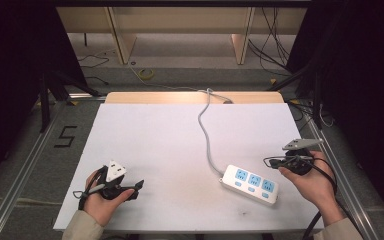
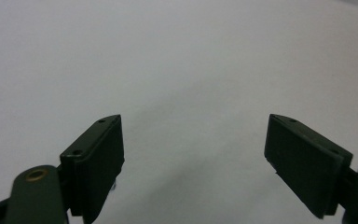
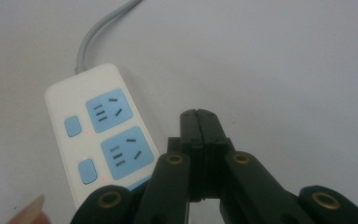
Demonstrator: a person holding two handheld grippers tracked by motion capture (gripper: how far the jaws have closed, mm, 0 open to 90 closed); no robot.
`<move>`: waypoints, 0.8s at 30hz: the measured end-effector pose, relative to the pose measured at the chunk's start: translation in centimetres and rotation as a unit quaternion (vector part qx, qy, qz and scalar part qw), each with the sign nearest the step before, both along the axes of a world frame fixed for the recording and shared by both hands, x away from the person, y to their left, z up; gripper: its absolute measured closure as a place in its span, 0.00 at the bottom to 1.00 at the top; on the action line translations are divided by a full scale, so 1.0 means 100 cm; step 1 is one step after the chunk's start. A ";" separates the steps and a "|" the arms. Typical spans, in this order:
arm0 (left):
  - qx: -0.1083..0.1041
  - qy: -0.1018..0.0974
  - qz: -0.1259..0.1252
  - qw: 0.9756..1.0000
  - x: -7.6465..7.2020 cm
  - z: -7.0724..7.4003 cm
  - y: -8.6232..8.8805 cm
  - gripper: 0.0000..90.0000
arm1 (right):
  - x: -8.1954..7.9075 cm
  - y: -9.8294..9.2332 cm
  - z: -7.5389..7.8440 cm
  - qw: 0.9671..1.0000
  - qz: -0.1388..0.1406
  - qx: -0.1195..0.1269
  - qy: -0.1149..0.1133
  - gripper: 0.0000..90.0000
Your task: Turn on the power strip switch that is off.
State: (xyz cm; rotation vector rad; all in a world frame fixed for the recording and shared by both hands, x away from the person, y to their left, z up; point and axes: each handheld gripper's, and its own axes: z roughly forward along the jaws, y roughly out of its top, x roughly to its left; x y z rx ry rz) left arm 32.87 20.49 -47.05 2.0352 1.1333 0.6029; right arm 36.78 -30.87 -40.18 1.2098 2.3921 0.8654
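A white power strip with blue sockets lies on the white table top at the front right. Its grey cable runs to the far edge. In the right gripper view the power strip has two small red lights lit beside its switches. My right gripper is held just right of the strip, pointing left. Its jaws are shut with nothing between them, above the table next to the strip. My left gripper rests at the front left. It stands open over bare white surface, holding nothing.
A wooden strip borders the table's far edge. Metal rails run along both sides, and the floor at the left carries a taped "5". Cables lie on the floor beyond. A fingertip shows near the strip.
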 end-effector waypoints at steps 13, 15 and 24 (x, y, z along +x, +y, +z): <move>0.000 0.002 0.000 1.000 0.000 0.000 0.000 0.22 | -0.001 0.003 -0.001 1.000 0.008 -0.007 0.023 1.00; 0.000 0.002 0.000 1.000 0.000 0.000 0.000 0.22 | -0.001 0.004 0.000 1.000 0.011 -0.008 0.027 1.00; 0.001 0.001 0.000 1.000 0.000 0.000 0.000 0.22 | -0.002 0.007 -0.002 0.999 0.020 -0.015 0.042 1.00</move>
